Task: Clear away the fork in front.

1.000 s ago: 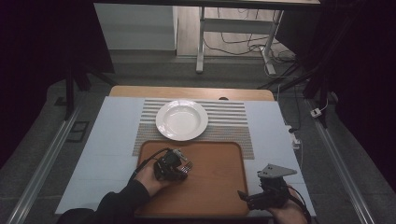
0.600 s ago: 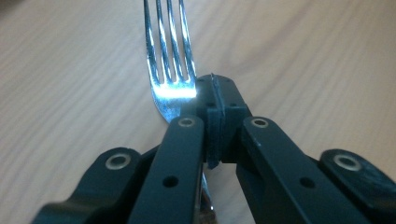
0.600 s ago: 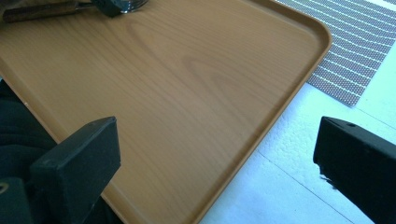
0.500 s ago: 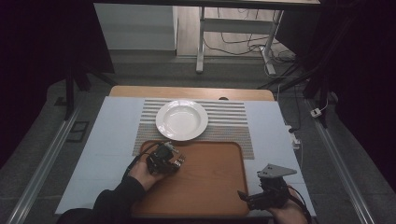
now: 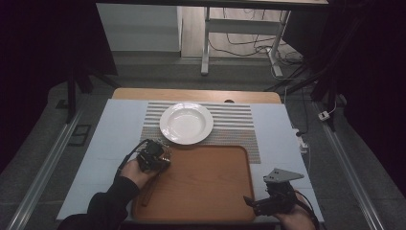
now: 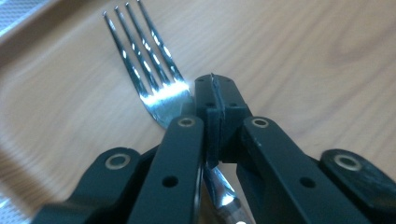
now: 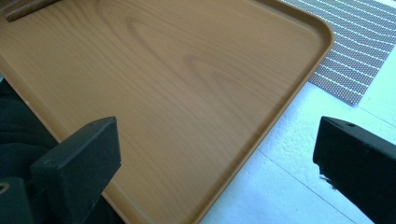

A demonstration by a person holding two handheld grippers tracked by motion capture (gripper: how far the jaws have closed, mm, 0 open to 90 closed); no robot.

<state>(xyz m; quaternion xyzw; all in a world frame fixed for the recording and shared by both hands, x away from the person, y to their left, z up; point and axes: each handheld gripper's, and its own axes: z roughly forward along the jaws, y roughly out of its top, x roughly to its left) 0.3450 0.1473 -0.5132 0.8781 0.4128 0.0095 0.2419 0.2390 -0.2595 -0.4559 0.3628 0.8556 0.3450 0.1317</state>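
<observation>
In the left gripper view a metal fork (image 6: 152, 86) with a wooden handle is clamped at its neck by my left gripper (image 6: 216, 95), whose jaws are shut on it, tines pointing away over the wooden tray (image 6: 303, 56). From above, that left gripper (image 5: 154, 156) sits at the tray's far left corner, and the fork's handle (image 5: 146, 192) trails back toward the person. My right gripper (image 5: 258, 203) hovers at the tray's near right corner. Its jaws stand wide open around nothing (image 7: 210, 163).
A white plate (image 5: 186, 123) rests on a striped placemat (image 5: 239, 125) just beyond the tray (image 5: 206, 184). A pale blue cover (image 5: 112, 139) spreads over the table. The tray's corner rim (image 7: 299, 79) and the placemat (image 7: 359, 51) lie ahead of the right gripper.
My left gripper has moved left and slightly away across the tray, still holding the fork. The right gripper has stayed put.
</observation>
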